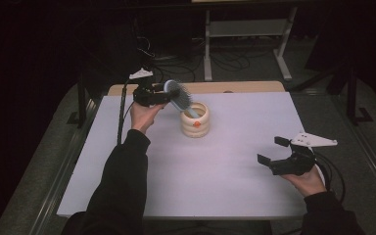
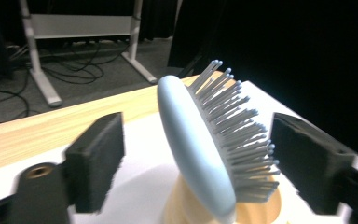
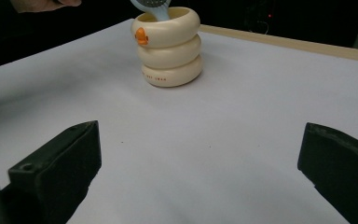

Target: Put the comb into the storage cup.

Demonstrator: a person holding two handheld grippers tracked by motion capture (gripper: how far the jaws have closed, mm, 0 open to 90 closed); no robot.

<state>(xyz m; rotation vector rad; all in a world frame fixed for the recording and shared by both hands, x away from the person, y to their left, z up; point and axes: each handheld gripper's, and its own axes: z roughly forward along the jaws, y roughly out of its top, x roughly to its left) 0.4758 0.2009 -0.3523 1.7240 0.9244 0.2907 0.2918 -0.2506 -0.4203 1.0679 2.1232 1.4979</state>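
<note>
A pale blue hairbrush (image 1: 178,95) stands handle-down in a cream ringed cup (image 1: 195,122) with an orange mark, at the back middle of the white table top (image 1: 225,186). Its head leans left out of the cup. My left gripper (image 1: 169,94) is at the brush head. In the left gripper view the brush (image 2: 191,149) sits between the two black pads, and a gap shows on each side, so the gripper (image 2: 200,158) is open. My right gripper (image 1: 272,150) rests open near the front right. Its view looks across bare table to the cup (image 3: 170,44).
A wooden strip (image 1: 210,87) runs along the table's far edge. Beyond it stand a white metal frame (image 1: 245,29) and loose cables on the dark floor. Cables trail from both grippers. Bare white surface stretches between the cup and the right gripper.
</note>
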